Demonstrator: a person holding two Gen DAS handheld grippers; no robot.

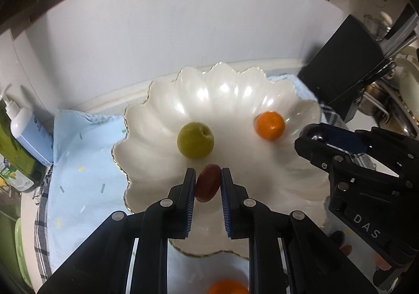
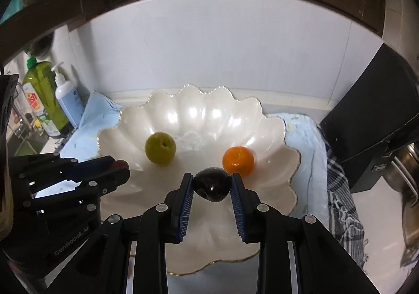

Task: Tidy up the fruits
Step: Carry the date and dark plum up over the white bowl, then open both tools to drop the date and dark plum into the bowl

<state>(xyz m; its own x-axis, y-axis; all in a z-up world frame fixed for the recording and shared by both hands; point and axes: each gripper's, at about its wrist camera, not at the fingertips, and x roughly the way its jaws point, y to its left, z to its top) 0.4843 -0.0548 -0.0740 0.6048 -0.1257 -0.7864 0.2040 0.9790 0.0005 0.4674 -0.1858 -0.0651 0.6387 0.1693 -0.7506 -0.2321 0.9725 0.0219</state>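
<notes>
From the left wrist: the left gripper [image 1: 208,178] pinches a reddish-brown oval fruit [image 1: 207,185], long axis running up along the fingers, directly above the near part of a scalloped white bowl [image 1: 301,178]. A green fruit [image 1: 195,139] and an orange [image 1: 270,125] lie in the bowl beyond. From the right wrist: the right gripper [image 2: 212,182] clamps a dark plum [image 2: 212,187] (glossy, nearly black), over the bowl's near half, just short of the orange. Both loads seem ready to be lowered straight down.
</notes>
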